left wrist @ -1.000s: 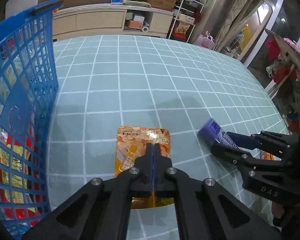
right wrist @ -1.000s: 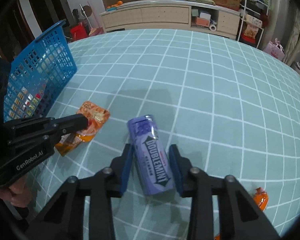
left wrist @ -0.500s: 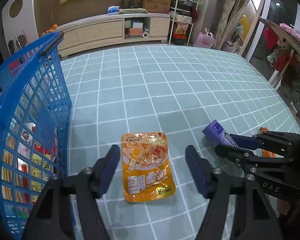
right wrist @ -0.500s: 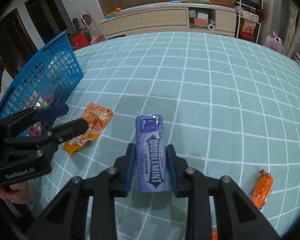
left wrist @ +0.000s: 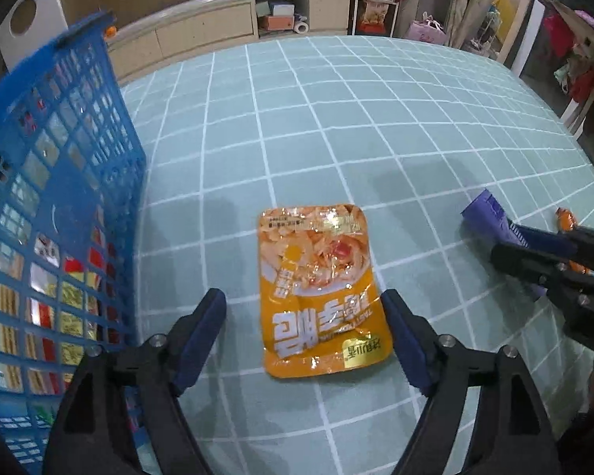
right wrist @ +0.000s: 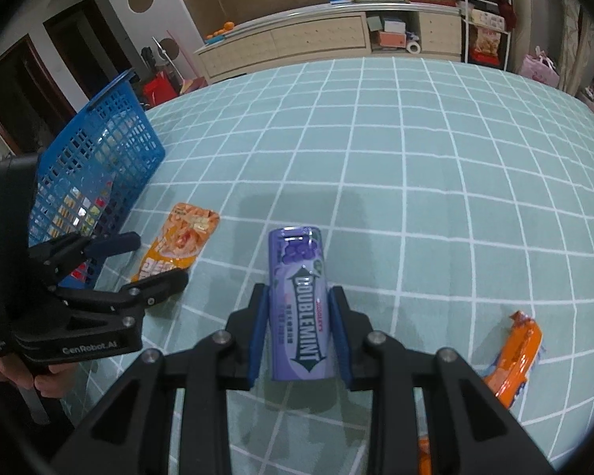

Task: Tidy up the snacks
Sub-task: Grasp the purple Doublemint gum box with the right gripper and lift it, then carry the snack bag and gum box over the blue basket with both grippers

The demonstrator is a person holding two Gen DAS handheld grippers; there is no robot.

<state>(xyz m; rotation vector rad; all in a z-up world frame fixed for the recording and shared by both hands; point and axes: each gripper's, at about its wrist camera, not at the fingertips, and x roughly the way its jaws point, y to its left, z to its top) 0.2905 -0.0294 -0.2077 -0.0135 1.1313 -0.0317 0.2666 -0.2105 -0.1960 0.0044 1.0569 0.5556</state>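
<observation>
Left gripper (left wrist: 304,312) jaws have just been opening, now wide, straddling the orange snack pouch (left wrist: 316,289) lying flat on the teal grid tablecloth (left wrist: 336,118) (pads not touching it). Right gripper (right wrist: 299,316) clamped on the purple Doublemint pack (right wrist: 299,304). Blue basket (left wrist: 51,198) sits just left of the pouch, snacks inside.

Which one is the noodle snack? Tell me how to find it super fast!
Look at the tall blue basket on the green checked tablecloth. Right beside it lies a flat orange pouch, between the open fingers of the left gripper. It alone shows a noodle picture; the purple Doublemint pack is a tall box, and the orange wrapper is thin.
</observation>
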